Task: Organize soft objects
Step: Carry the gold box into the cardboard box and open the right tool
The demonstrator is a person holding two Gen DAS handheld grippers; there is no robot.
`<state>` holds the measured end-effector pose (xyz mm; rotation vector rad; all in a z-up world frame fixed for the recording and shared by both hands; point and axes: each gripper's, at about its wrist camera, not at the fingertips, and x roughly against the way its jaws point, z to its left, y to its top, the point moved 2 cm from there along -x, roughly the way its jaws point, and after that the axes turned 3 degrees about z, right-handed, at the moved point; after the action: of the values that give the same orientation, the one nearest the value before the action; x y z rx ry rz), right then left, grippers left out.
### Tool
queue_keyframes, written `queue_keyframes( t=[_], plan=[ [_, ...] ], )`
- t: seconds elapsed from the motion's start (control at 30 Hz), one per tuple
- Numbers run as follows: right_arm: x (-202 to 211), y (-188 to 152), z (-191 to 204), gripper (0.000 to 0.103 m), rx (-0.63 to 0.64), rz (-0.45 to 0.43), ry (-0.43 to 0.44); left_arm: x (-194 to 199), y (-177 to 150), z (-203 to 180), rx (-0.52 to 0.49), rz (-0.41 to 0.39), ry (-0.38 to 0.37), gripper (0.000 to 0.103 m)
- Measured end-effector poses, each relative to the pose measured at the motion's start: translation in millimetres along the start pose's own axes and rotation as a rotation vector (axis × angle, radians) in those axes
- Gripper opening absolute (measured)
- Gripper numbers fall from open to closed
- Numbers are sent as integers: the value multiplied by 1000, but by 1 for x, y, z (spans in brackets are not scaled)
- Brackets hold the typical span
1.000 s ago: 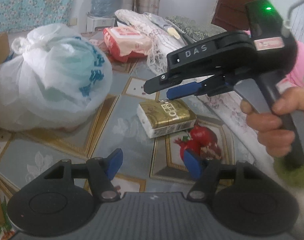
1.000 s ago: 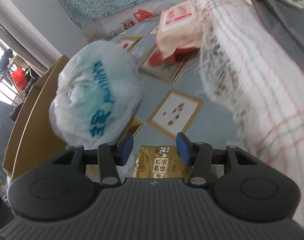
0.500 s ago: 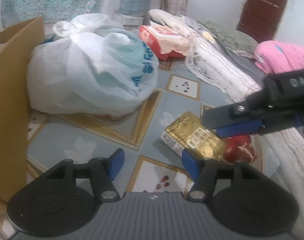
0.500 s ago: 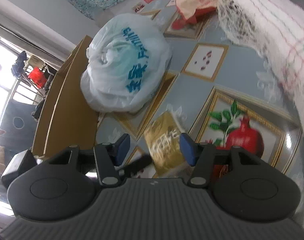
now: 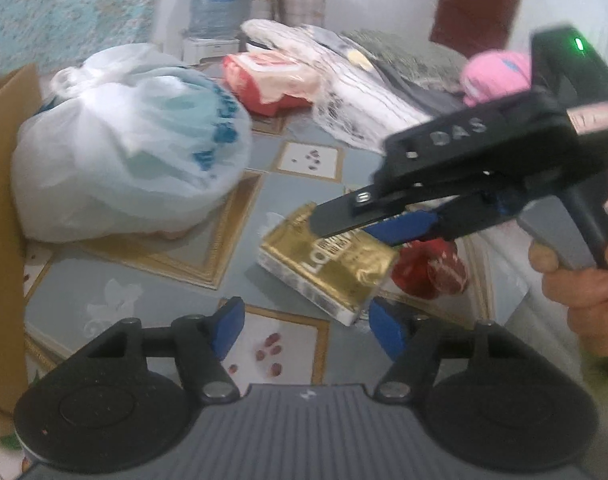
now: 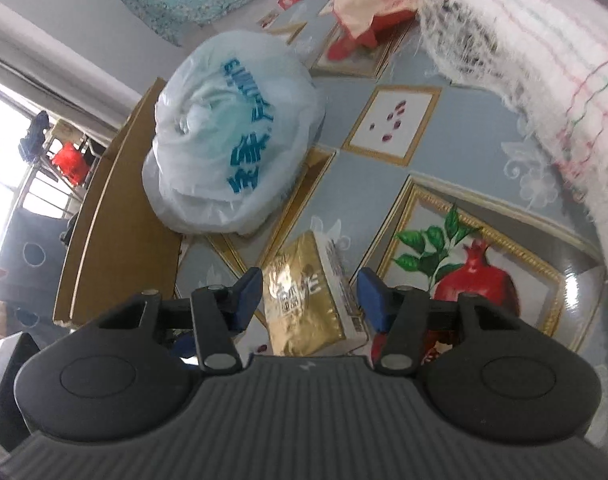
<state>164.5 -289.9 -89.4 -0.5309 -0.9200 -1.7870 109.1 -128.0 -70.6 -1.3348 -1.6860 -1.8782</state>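
Tissue pack (image 6: 304,300): gold wrapper, lying on the mat at six o'clock in the right wrist view, between the right gripper's fingers.
Bag (image 5: 124,148): white, knotted, at ten o'clock of the pack, well apart.
Right gripper (image 6: 310,294): jaws have just been closing; they straddle the pack, pads not pressing.
Left gripper (image 5: 304,326): released, nothing between the fingers, pack just ahead.
Handling: likely light, squashy, slick wrapper.
Hold: across the long sides, mid-length.

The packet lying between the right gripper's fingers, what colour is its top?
Shiny gold packet with white sides; right wrist view shows it best.
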Motion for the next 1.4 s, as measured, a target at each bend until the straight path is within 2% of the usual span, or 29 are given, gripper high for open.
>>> queue_keyframes(
  t=[0.07,0.2,0.53,0.8,0.97,1.13,1.27,1.4],
  plan=[
    [-2,-3,0,45,11,1,2,-6,0,-5,-29,5,8,60],
    [-4,-7,-3,37,7,1,27,-13,3,-10,-51,4,24,57],
    [1,-12,1,37,14,-42,39,-9,8,-16,-66,-13,45,56],
    [31,-11,24,37,54,-117,89,24,17,-23,-93,-108,86,56],
    [50,-2,64,39,118,-179,142,64,26,-14,-105,-210,153,56],
    [41,16,132,39,242,-173,227,106,38,19,-83,-275,266,58],
    [11,33,194,40,354,-108,288,139,44,63,-18,-275,355,58],
    [-38,51,253,42,407,31,342,163,44,113,78,-232,413,58]
  ],
)
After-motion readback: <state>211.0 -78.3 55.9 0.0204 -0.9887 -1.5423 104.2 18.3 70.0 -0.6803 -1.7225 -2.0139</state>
